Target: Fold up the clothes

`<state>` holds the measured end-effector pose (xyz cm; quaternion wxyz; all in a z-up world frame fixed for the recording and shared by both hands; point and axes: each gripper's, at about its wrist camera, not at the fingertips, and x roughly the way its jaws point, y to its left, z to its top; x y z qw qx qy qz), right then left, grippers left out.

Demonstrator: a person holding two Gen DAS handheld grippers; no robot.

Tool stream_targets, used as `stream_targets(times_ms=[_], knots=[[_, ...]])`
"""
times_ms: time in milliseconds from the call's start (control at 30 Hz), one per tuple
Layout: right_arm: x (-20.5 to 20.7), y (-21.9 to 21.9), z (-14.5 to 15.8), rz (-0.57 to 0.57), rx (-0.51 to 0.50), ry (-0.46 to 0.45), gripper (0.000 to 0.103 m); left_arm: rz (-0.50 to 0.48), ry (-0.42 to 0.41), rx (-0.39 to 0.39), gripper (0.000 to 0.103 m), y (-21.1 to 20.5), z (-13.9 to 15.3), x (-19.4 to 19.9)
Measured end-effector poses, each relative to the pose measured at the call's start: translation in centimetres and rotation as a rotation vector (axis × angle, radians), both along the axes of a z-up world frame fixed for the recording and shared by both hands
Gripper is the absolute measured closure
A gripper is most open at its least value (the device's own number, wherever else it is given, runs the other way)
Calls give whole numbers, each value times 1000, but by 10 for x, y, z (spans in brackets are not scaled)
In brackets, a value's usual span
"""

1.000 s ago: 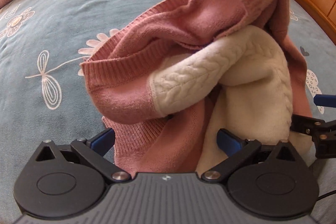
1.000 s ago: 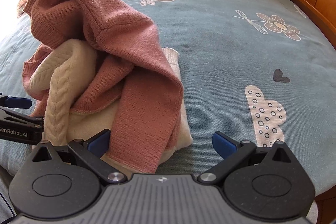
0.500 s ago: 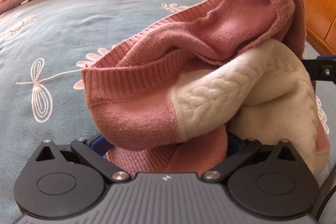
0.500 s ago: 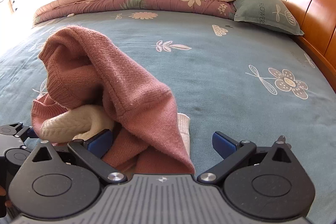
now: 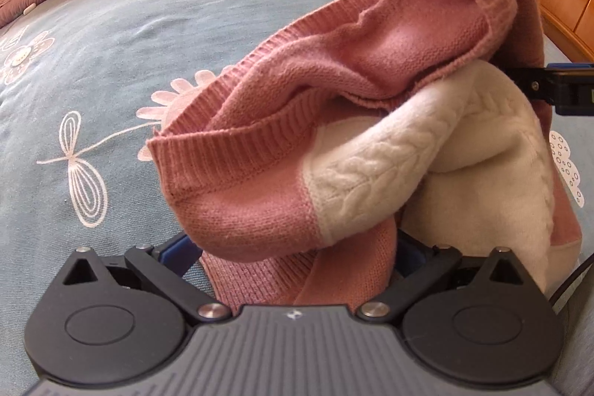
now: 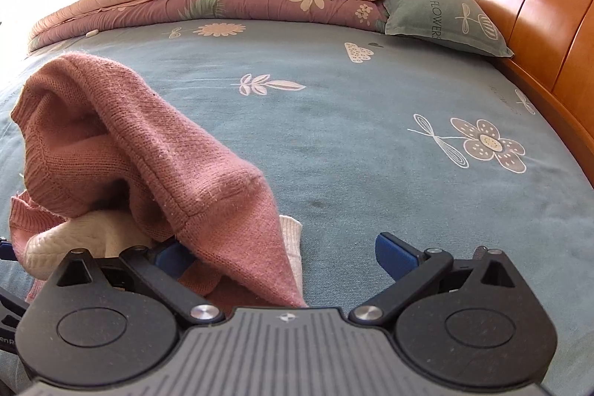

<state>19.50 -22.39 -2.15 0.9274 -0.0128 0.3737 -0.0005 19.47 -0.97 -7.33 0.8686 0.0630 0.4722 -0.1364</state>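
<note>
Two claws open — sweater [image 5: 371, 121] bunched between left claw [image 5: 293, 255] fingers.

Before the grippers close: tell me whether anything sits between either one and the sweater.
Nothing visible does. The sweater already lies between the left gripper's fingers, and its pink edge drapes into the right gripper.

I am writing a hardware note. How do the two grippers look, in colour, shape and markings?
Both grippers, left and right, look alike: a grey ribbed body, two round black discs, black link bars with silver pivots, blue fingers, a small white logo. A thin black cable runs beside the left one.
</note>
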Motion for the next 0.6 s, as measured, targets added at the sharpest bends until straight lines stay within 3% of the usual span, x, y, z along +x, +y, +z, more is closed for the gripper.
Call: stream_targets(times_ms=[233, 367, 600], knots=[[4, -1, -7, -44, -21, -55, 0, -17, -30, 8, 1, -6, 15, -17], [3, -32, 0, -202, -91, -122, 0, -17, -48, 12, 1, -4, 26, -29], [14, -100, -11, -304, -112, -65, 0, 4, -75, 10, 1, 4, 38, -35]])
